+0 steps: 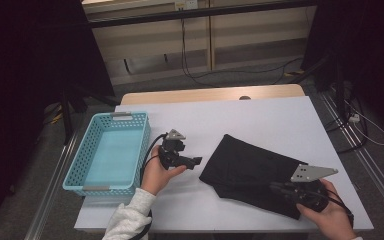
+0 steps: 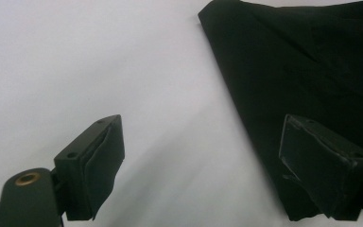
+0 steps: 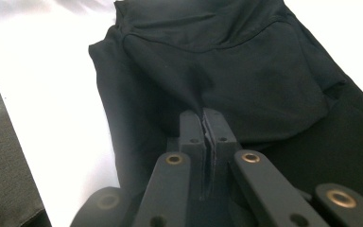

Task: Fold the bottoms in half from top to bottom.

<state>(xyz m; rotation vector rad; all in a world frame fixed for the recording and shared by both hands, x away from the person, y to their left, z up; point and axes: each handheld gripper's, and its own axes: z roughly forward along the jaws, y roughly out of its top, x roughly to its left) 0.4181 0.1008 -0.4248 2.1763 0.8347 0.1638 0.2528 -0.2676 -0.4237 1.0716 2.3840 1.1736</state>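
Observation:
A black cloth (image 1: 250, 165) lies folded on the white table (image 1: 260, 115), right of centre. My right gripper (image 1: 274, 186) rests low on the cloth's near corner. In the right gripper view its jaws (image 3: 203, 117) are shut, pinching a fold of the black cloth (image 3: 227, 56), and a crease runs up from their tips. My left gripper (image 1: 196, 161) is held just left of the cloth and points toward it. In the left gripper view it (image 2: 203, 126) stands open over bare table, with its right jaw above the edge of the black cloth (image 2: 312, 61).
A teal mesh basket (image 1: 78, 167) stands at the table's left side with nothing in it. Beyond the table's far edge are a wooden board and cables on the floor. The table's near edge runs just under both hands.

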